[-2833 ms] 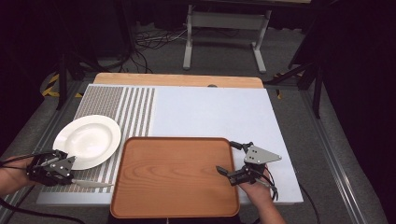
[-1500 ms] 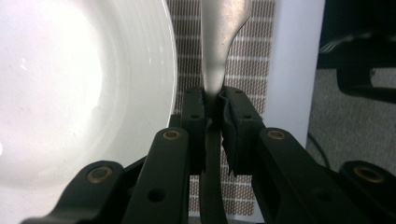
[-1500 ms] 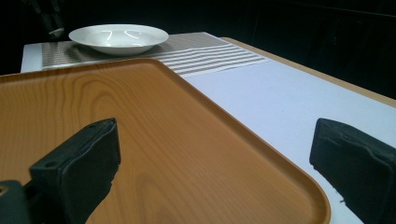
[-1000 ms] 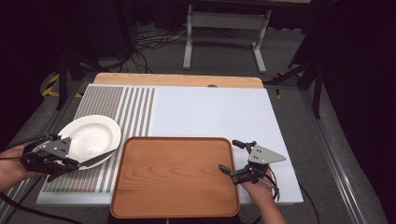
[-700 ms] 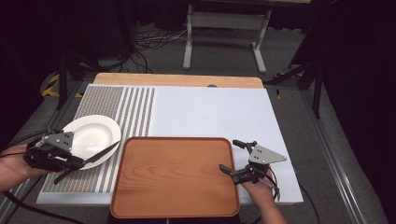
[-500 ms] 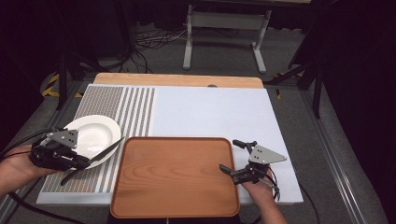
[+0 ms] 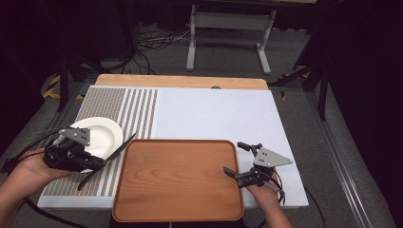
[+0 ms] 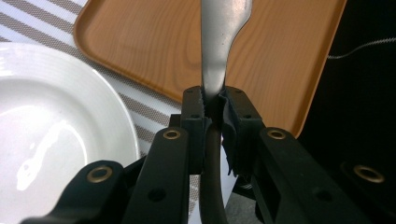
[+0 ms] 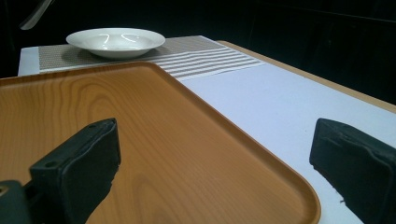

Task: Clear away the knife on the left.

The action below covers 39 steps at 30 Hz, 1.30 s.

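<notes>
Two grippers flank the wooden tray (image 7: 178,178): the left gripper (image 7: 97,164), at nine o'clock beside the white plate (image 7: 102,135), clamps what looks like a spoon (image 8: 219,51), while the right gripper (image 7: 233,166), at three o'clock, stands open-jawed.

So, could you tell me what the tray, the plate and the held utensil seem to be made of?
Tray: wood or wood-look laminate, with visible grain and a satin sheen. Plate: probably glazed white ceramic, with bright glossy reflections. Utensil: apparently brushed metal, grey with a dull shine, clamped in the left gripper.
</notes>
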### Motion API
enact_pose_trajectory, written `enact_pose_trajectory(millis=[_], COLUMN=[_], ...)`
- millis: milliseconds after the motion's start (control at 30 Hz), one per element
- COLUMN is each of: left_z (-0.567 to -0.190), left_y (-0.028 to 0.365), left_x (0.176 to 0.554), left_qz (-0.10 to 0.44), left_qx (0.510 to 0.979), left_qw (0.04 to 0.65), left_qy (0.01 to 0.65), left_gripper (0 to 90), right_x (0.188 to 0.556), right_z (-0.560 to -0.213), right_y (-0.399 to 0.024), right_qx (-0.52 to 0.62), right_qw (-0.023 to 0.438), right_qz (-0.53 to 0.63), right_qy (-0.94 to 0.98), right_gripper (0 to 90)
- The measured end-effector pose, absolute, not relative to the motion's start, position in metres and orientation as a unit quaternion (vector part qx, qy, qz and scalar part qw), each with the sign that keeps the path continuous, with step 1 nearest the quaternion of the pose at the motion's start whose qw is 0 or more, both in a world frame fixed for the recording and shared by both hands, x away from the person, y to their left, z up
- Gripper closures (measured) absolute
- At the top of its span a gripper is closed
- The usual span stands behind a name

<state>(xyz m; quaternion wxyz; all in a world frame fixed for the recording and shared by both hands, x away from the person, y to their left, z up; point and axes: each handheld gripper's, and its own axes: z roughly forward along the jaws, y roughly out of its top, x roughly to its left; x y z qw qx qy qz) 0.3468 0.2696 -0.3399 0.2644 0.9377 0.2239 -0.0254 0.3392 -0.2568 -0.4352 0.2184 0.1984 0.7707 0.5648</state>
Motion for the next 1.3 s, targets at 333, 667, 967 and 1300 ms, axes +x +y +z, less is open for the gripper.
enact_pose_trajectory(millis=[333,667,967,1300], left_z=[-0.351,-0.359,-0.37,-0.383], left_y=[0.243,0.224,0.207,0.193], left_x=[0.352,0.354,0.355,0.353], left_qz=[-0.056,-0.069,-0.082,-0.102], left_qx=[0.928,0.922,0.917,0.909], left_qw=[0.283,0.289,0.288,0.286], left_qy=[0.235,0.25,0.263,0.286], left_gripper=[80.1,80.2,80.2,80.2], right_x=[0.339,0.338,0.338,0.338], right_z=[-0.435,-0.434,-0.434,-0.433], right_y=[-0.258,-0.259,-0.259,-0.259], right_qx=[0.199,0.199,0.198,0.197], right_qw=[0.22,0.221,0.222,0.222], right_qz=[0.567,0.567,0.566,0.567], right_qy=[0.769,0.769,0.769,0.768], right_gripper=[2.4,2.4,2.4,2.4])
